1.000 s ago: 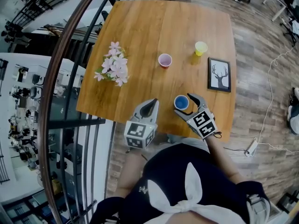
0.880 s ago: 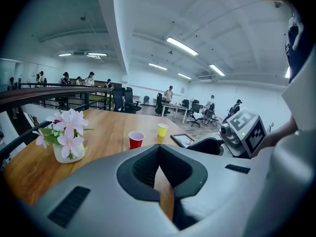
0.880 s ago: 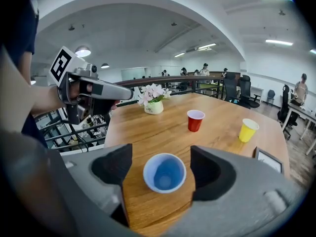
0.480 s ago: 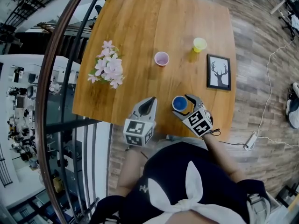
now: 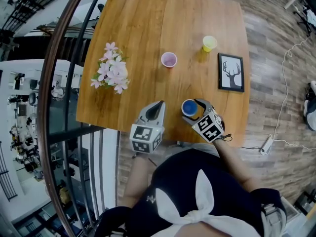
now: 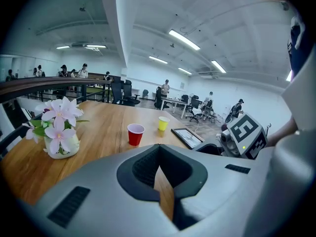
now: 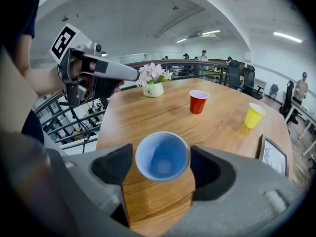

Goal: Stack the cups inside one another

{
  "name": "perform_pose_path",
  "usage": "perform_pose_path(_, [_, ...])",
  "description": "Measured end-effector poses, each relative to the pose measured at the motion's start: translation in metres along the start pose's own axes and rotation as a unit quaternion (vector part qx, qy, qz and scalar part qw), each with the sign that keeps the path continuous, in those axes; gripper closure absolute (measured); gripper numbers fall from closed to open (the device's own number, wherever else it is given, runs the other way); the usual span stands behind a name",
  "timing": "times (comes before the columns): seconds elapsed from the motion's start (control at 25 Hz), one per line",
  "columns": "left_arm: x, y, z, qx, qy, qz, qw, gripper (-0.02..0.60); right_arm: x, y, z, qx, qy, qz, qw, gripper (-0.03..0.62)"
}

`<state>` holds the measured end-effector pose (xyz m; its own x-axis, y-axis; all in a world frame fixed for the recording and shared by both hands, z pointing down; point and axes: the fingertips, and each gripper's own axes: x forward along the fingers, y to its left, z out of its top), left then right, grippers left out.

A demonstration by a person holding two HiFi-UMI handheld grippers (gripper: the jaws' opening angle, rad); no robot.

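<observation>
A blue cup (image 5: 189, 107) stands upright near the table's front edge. My right gripper (image 5: 192, 108) is open, and the blue cup (image 7: 162, 157) sits between its jaws, the rim nearly filling the gap. A red cup (image 5: 169, 59) stands at mid-table, and in the right gripper view the red cup (image 7: 198, 101) lies straight ahead. A yellow cup (image 5: 209, 43) is farther right and back. My left gripper (image 5: 158, 105) is shut and empty, over the front edge left of the blue cup. From it the red cup (image 6: 135, 134) and yellow cup (image 6: 163, 124) show ahead.
A framed deer picture (image 5: 231, 72) lies flat at the table's right edge, just behind the right gripper. A small vase of pink flowers (image 5: 111, 74) stands at the left. The wooden table (image 5: 148, 23) borders a railing on the left.
The right gripper has edged forward, so the blue cup sits deeper between its jaws. The left gripper has hardly moved.
</observation>
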<state>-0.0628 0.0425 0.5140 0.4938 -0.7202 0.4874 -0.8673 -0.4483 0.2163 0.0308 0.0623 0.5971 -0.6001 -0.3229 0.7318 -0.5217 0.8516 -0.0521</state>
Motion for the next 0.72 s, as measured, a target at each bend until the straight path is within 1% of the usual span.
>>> perform_pose_path(0.08, [-0.0003, -0.0002, -0.0012, 0.0, 0.002, 0.0, 1.0, 0.572, 0.0003, 0.0007, -0.0028, -0.001, 0.006, 0.0, 1.0, 0.238])
perform_pose_path(0.12, [-0.0005, -0.0004, -0.0019, 0.0, 0.003, 0.0, 1.0, 0.572, 0.0003, 0.0008, -0.0036, 0.0, 0.006, -0.001, 1.0, 0.261])
perform_pose_path(0.4, [-0.0004, -0.0008, -0.0048, -0.003, 0.003, 0.0, 1.0, 0.572, 0.0006, 0.0006, -0.0042, -0.007, 0.009, 0.001, 1.0, 0.264])
perform_pose_path(0.72, [-0.0017, -0.003, -0.0044, -0.003, 0.003, 0.0, 1.0, 0.572, -0.0055, -0.001, -0.0002, -0.006, -0.001, -0.003, 1.0, 0.264])
